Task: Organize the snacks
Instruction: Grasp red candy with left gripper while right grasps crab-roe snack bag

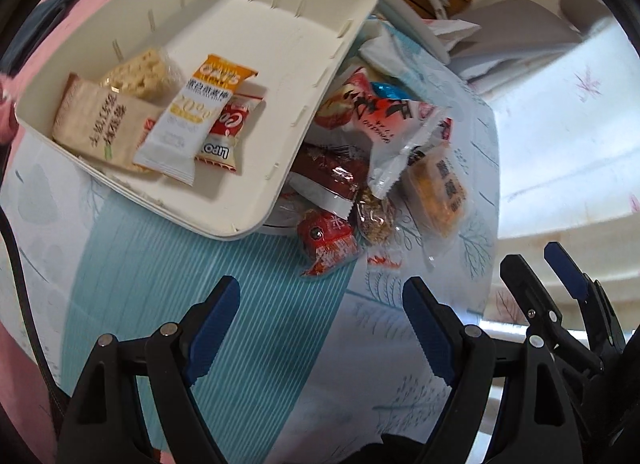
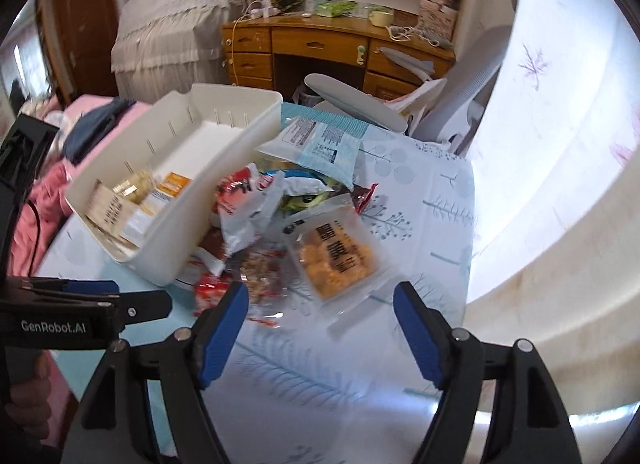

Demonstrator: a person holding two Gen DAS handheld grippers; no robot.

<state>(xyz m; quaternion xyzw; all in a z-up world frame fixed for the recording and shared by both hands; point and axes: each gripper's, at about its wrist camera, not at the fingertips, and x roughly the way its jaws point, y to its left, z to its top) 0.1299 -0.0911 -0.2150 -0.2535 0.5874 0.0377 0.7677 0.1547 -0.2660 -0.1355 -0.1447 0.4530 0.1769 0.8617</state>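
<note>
A white bin sits on the patterned tablecloth and holds several packets, among them an oat bar and a puffed rice cake. A heap of loose snacks lies beside its right wall. A clear pack of orange biscuits lies nearest. My left gripper hovers open over the cloth, short of a small red packet. My right gripper is open too, just short of the biscuit pack, with nothing between its fingers. It also shows at the right edge of the left wrist view.
A large pale blue pouch lies at the back of the heap. A grey chair and a wooden desk stand beyond the table. Pink bedding lies left. The table's edge runs close on the right.
</note>
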